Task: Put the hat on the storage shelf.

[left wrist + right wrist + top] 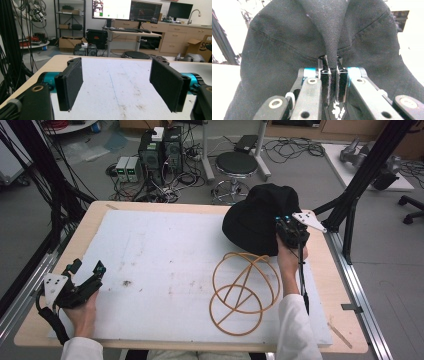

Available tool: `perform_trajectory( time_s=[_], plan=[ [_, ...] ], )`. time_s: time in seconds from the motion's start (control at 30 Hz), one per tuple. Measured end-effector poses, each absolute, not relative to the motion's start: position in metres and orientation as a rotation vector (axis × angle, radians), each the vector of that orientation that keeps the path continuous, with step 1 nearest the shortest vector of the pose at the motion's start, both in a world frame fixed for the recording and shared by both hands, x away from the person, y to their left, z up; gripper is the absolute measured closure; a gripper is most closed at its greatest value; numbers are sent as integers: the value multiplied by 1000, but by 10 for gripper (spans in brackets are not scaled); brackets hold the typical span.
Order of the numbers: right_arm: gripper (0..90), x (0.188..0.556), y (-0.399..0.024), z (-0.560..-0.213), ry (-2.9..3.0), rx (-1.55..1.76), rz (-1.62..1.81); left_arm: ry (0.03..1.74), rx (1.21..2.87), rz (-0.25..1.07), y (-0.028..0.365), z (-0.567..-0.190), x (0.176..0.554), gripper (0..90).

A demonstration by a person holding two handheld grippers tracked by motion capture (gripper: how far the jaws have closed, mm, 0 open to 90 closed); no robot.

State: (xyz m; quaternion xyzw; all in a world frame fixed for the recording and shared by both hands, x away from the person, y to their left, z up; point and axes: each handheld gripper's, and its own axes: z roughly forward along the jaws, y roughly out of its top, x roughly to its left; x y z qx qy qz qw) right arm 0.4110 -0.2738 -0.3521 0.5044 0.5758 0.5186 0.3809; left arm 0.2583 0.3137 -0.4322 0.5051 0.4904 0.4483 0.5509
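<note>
Black jaws of the left gripper point(85, 279) stand wide apart over the bare mat point(165, 255), idle. Mid-right lies a wooden hoop frame point(243, 291), untouched. Far right, the right gripper point(289, 231) is clamped on a fold of the black hat point(260, 217), which hangs lifted; placing it remains.

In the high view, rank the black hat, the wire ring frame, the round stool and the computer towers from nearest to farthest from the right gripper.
From the right gripper:
1. Black hat, pinched in the gripper, at the table's far right.
2. Wire ring frame, on the white mat just nearer the person.
3. Round stool, on the floor beyond the table.
4. Computer towers, farther left on the floor.
</note>
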Motion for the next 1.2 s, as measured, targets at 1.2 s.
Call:
perform_trajectory(
  time_s=[1.2],
  plan=[
    [866, 361, -270, -285, 1370, 1044, 1634, 1163, 1190, 1070, 313, -432, 260, 276]
  ],
)
